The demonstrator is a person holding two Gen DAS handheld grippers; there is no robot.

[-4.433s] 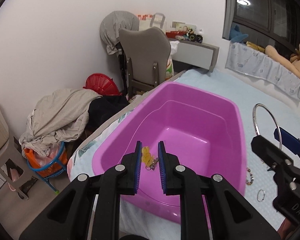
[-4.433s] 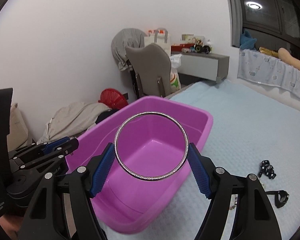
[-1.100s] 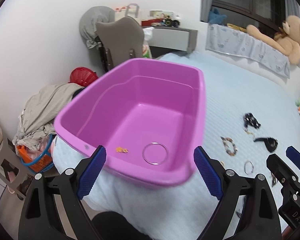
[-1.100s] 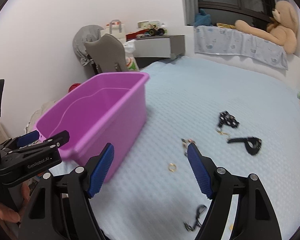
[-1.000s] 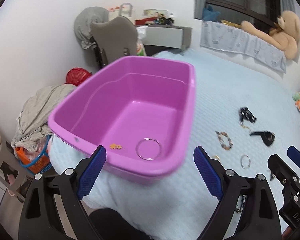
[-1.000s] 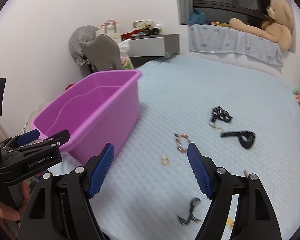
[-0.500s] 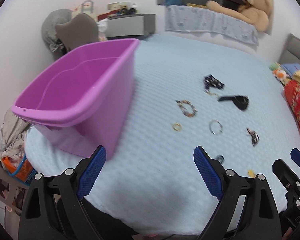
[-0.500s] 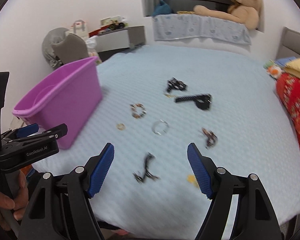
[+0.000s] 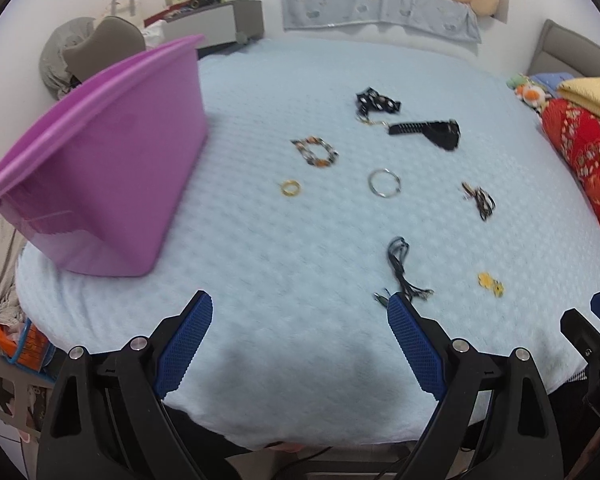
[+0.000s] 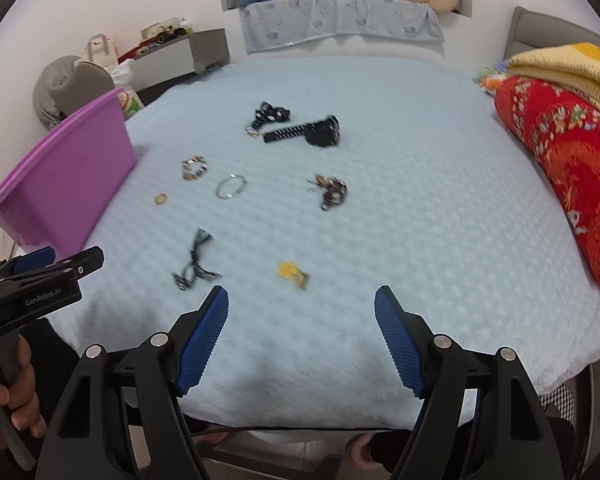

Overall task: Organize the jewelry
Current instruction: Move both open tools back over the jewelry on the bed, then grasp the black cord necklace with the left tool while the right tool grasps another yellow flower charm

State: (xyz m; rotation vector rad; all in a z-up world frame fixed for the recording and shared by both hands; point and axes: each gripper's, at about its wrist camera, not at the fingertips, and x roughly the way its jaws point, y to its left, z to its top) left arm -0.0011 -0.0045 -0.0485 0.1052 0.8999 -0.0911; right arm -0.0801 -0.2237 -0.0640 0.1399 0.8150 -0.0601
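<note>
1. pale blue bedding point(image 9: 260, 240) covers a wide bed, and a purple tub point(image 9: 100, 160) is placed on its left part; this tub is taken as the landmark.
2. just to the right of the tub, a small gold ring point(image 9: 290, 188) is seen, and a beaded bracelet point(image 9: 315, 152) lies a little beyond it.
3. further right from the tub, a thin silver ring point(image 9: 384, 183) is laid flat on the bedding.
4. far from the tub, toward the back of the bed, a black patterned piece point(image 9: 377, 103) and a black strap point(image 9: 428, 130) are found close together.
5. a small dark tangled piece point(image 9: 479, 199) is seen well to the right of the tub.
6. a dark cord with tassels point(image 9: 400, 268) and a yellow flower piece point(image 9: 491, 283) lie nearer the front edge, also right of the tub.
7. the left gripper point(image 9: 300, 334) is held over the front of the bedding; its blue fingers point(image 9: 184, 344) are spread wide and nothing is between them.
8. the right gripper point(image 10: 301, 328) is also spread wide and empty, with the yellow flower piece just beyond it.
9. a red patterned blanket point(image 10: 572, 168) is piled at the side of the bed opposite to the tub.
</note>
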